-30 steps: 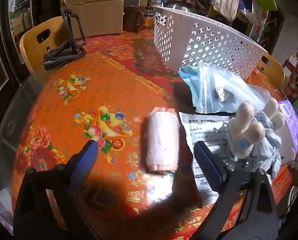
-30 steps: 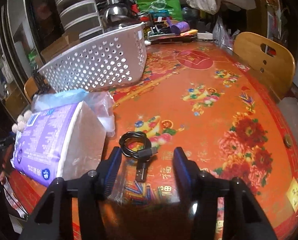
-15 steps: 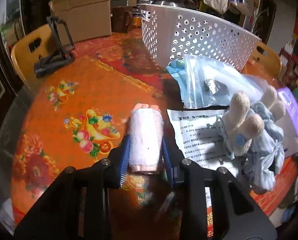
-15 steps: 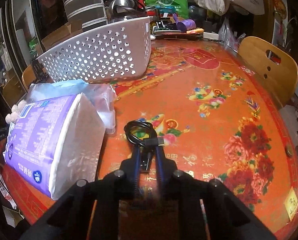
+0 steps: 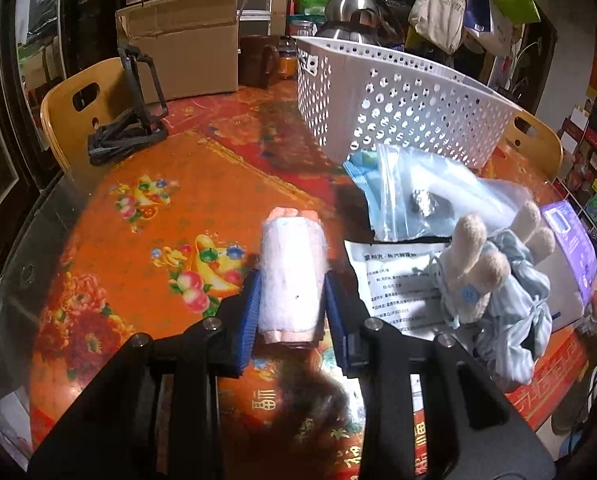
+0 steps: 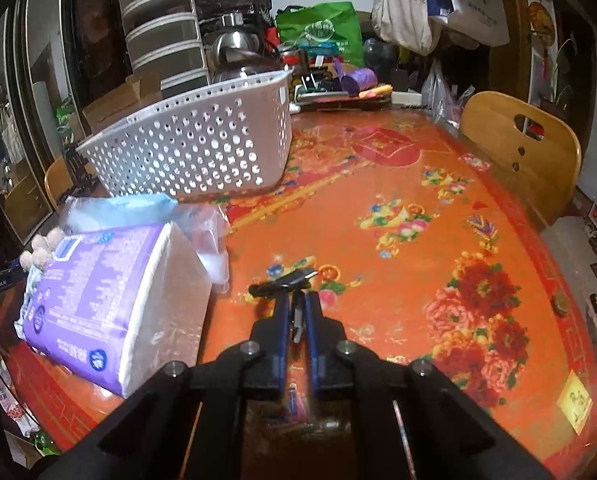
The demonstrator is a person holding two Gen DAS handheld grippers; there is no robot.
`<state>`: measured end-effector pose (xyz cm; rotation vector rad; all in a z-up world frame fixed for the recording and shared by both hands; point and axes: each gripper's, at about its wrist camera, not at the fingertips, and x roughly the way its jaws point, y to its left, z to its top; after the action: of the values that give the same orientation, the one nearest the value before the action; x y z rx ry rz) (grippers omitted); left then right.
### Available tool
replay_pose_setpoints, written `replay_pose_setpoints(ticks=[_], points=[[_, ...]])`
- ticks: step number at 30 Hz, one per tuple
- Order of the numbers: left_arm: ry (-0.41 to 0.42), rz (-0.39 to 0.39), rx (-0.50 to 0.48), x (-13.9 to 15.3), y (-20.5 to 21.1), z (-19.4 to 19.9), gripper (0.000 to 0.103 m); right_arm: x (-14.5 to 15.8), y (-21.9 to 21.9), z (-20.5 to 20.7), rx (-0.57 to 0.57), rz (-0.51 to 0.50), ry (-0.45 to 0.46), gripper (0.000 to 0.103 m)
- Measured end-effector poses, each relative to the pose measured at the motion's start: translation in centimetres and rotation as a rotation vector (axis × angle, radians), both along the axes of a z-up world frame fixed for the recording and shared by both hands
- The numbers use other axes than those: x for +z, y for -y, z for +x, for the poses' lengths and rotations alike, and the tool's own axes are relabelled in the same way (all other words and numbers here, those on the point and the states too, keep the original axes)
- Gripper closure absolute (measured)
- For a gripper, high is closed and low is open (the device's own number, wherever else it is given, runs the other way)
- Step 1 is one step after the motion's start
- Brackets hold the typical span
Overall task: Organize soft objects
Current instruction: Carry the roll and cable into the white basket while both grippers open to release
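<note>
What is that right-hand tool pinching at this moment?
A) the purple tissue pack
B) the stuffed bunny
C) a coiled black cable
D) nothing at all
C: in the right wrist view the right tool has its blue pads closed on the coiled black cable, whose plug end sticks up just beyond the tips, while the purple tissue pack lies apart to its left.

Red floral table (image 6: 438, 216): basket (image 5: 402, 108), tissue pack (image 6: 110, 300), possibly paper sheet (image 5: 394, 276).

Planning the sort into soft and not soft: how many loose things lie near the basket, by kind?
Soft: 3 (towel roll, plush bunny, tissue pack)
Bags: 1 (plastic bag)
Paper: 1 (leaflet)
Cables: 1 (cable)
Total: 6
</note>
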<state>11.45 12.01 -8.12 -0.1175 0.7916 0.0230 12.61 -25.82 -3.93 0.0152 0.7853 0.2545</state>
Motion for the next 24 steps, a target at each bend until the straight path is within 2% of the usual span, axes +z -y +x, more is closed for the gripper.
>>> replay_pose_setpoints(ticks=[12,19,24], points=[[0.047,-0.032,0.007,2.8,-0.2,-0.2,0.074,3.6,0.0,-0.5,0.004,-0.009,0.072,0.097],[0.092,-0.026,0.012,6.9,-0.1,2.0,0.074,7.4,-1.0,1.0,0.024,-0.022,0.132,0.097],[0.112,-0.039,0.001,10.7,-0.4,5.2,0.074,10.8,-2.1,3.7,0.054,-0.015,0.175,0.097]])
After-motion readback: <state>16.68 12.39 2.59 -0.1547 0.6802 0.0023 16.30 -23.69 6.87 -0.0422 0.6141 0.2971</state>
